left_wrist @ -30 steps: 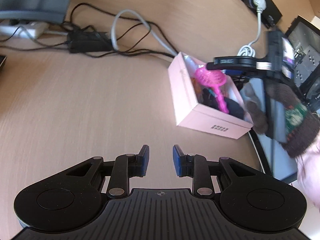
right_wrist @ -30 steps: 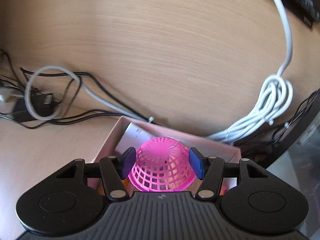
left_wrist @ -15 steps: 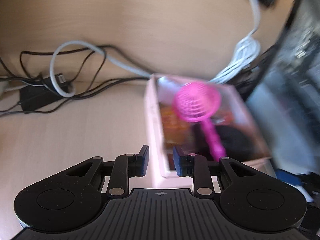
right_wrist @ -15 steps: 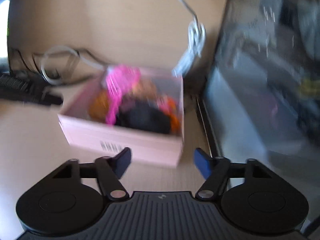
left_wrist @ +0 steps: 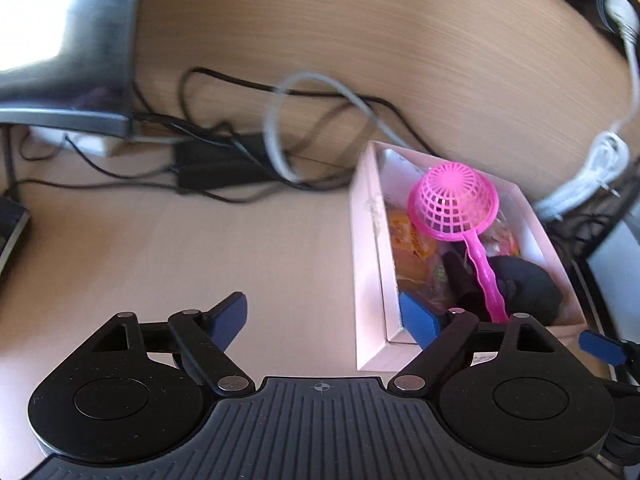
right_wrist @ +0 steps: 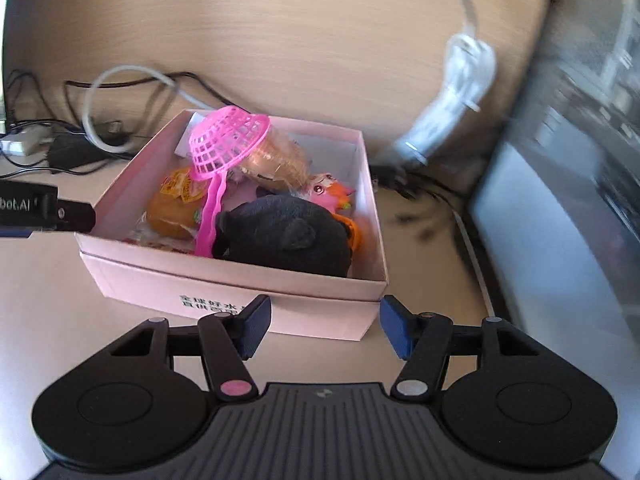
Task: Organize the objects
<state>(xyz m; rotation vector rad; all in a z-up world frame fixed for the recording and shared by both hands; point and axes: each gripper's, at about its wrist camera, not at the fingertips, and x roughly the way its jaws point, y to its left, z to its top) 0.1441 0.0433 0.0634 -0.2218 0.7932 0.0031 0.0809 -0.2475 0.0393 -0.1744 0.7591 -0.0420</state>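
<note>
A pink cardboard box (right_wrist: 224, 280) sits on the wooden desk and also shows in the left wrist view (left_wrist: 366, 280). Inside lie a pink mesh strainer (right_wrist: 228, 144), a black toy (right_wrist: 288, 236), an orange snack packet (right_wrist: 176, 200) and a small pink and orange toy (right_wrist: 328, 192). The strainer (left_wrist: 456, 202) rests upside down on top. My left gripper (left_wrist: 326, 318) is open, its jaws astride the box's left wall at the near corner. My right gripper (right_wrist: 324, 326) is open and empty, just in front of the box's near wall.
Black and grey cables (left_wrist: 280, 136) and a black power adapter (left_wrist: 216, 168) lie behind and left of the box. A coiled white cable (right_wrist: 456, 92) hangs at the back right. A monitor base (left_wrist: 68, 80) stands far left. A dark cabinet edge (right_wrist: 560, 200) is on the right.
My right gripper let go of the strainer, left it in the box and drew back to the box's front. My left gripper moved to the box and opened wide over its left wall.
</note>
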